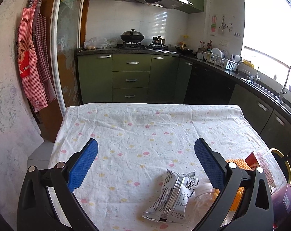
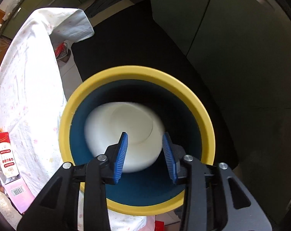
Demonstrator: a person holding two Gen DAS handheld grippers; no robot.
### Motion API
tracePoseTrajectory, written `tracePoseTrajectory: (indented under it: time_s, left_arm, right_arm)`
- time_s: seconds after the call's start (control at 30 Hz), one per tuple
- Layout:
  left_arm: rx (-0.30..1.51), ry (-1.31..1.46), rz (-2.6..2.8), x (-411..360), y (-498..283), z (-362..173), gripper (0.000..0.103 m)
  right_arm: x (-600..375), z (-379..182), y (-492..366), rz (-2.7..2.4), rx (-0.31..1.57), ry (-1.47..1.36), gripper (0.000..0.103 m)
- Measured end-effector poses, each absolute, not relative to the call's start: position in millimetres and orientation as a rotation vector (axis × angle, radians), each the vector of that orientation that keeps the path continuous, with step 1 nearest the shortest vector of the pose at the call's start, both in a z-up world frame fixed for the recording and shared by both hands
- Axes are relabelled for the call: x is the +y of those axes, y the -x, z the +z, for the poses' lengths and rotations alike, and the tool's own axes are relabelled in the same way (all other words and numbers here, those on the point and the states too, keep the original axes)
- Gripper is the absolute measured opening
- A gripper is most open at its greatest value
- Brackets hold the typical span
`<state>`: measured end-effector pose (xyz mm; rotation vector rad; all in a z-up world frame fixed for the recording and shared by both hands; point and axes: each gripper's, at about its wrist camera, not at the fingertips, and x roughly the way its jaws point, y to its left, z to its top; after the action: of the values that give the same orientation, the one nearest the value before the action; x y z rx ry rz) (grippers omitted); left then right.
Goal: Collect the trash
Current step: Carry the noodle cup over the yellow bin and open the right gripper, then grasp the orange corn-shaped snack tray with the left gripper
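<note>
My right gripper (image 2: pixel 145 135) points straight down over a round bin with a yellow rim (image 2: pixel 137 71) and a dark blue inside. Its blue pads stand apart and hold nothing. Below them, inside the bin, lies a blurred white rounded thing (image 2: pixel 114 127); I cannot tell what it is. My left gripper (image 1: pixel 145 144) hangs wide open over the flowered tablecloth (image 1: pixel 145 127). A crumpled silver wrapper (image 1: pixel 172 196) lies on the cloth near its right finger. A clear plastic jar (image 1: pixel 205 194) with orange balls lies beside the wrapper, partly hidden by that finger.
A red and white carton (image 1: pixel 259 161) and a purple box (image 1: pixel 284 198) stand at the table's right edge, above the bin's rim (image 1: pixel 288 165). Green kitchen cabinets (image 1: pixel 132 77) line the back and right. The bin stands on a dark mat (image 2: pixel 126 44) beside the table.
</note>
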<state>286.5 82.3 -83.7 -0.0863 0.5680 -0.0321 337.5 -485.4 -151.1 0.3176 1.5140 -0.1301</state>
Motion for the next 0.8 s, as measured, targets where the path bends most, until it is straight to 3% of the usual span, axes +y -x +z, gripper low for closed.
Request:
tracePoseTrajectory:
  time_s: [0.3,0.67,0.8]
  left_arm:
    - [0.547,-0.001,-0.188,52,-270,-63,0.099]
    - [0.662,-0.385,-0.478,-22,-228,-51,0.098]
    - [0.718,-0.390,-0.477,-26,-231,-56,0.076]
  right_arm:
    - [-443,-124,-297,0.063,1.376,-0.330,0.045]
    - [-423,-116,-234,0.201,1.279,-0.367,0.049]
    - [-421,-109,-210,0.225,1.270,-0.375,0.049]
